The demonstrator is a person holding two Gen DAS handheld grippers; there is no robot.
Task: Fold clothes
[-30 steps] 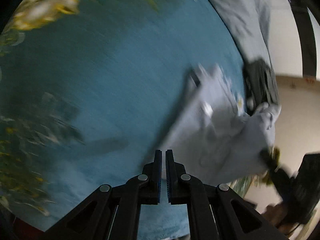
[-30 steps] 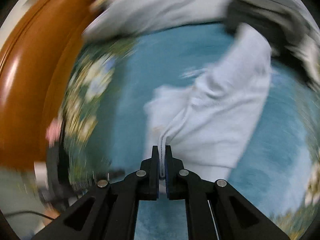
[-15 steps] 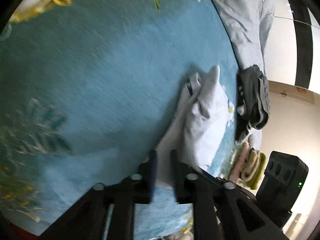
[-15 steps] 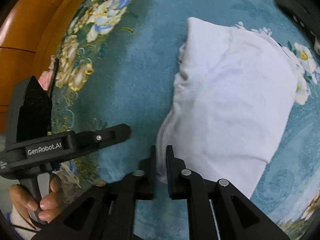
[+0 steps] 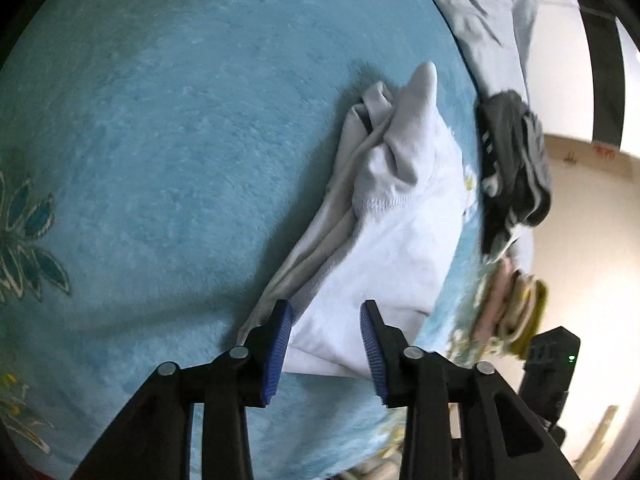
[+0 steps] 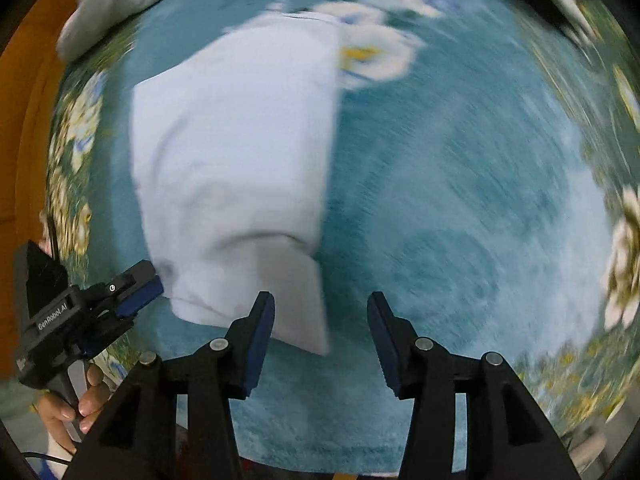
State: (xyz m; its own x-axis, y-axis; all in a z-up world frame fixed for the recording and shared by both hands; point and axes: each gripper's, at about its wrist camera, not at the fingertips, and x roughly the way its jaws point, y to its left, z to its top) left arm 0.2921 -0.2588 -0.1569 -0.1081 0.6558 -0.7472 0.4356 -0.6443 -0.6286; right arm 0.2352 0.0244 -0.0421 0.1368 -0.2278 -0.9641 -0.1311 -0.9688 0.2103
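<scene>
Both the left gripper (image 5: 326, 330) and right gripper (image 6: 320, 320) are released (jaws apart) beside the folded white shirt (image 6: 236, 168) on the blue blanket (image 5: 180, 140).

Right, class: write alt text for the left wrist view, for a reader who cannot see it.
A folded white garment lies on a blue floral blanket, its near edge between the open left gripper fingers. Beyond it lie a dark garment and a pale grey one.
</scene>
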